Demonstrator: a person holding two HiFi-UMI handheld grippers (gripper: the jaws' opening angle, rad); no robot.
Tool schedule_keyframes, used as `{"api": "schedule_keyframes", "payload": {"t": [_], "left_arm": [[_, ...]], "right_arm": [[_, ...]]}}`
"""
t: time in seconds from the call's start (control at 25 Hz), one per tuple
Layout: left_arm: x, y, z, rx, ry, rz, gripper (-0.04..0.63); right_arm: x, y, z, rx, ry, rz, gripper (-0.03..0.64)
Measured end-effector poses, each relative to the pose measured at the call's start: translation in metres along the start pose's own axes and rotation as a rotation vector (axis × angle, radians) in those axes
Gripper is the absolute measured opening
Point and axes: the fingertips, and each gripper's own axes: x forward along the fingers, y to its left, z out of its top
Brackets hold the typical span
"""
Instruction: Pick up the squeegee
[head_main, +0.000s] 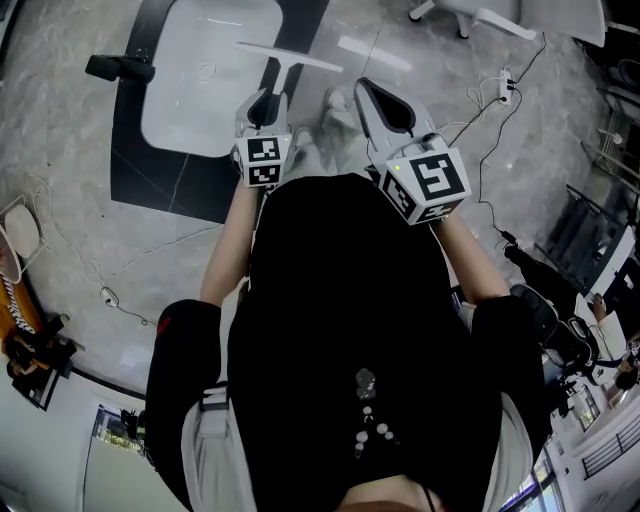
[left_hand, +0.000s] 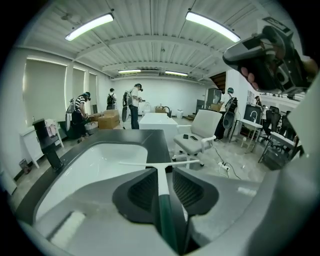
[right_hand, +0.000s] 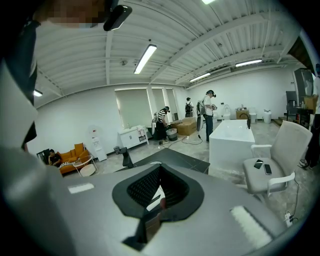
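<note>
The squeegee (head_main: 290, 56) has a long white blade, a white shaft and a green handle (left_hand: 168, 215). In the head view its blade hangs over the near rim of a white bathtub (head_main: 200, 95); whether it touches the rim I cannot tell. My left gripper (head_main: 272, 95) is open, and the handle runs between its jaws with a gap on the right side. In the left gripper view the blade (left_hand: 160, 163) crosses just past the left gripper (left_hand: 164, 171). My right gripper (head_main: 365, 86) is beside it to the right, shut and empty, with the right gripper (right_hand: 159, 168) tips meeting.
The bathtub (left_hand: 90, 165) sits in a dark surround (head_main: 150, 170) on a grey floor. A black stand (head_main: 118, 67) is at its left. Cables (head_main: 485, 120) trail on the right. A white office chair (left_hand: 202, 132) stands beyond the tub, and people (left_hand: 132, 105) stand far back.
</note>
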Motion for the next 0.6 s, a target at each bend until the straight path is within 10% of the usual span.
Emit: {"api": "schedule_keyframes", "payload": {"t": [0.6], "left_arm": [[0.044,-0.005,-0.030,-0.026,0.133,-0.024,0.149]], "right_arm": [[0.017,-0.016,0.000,0.014,0.034,-0.008,0.002]]}}
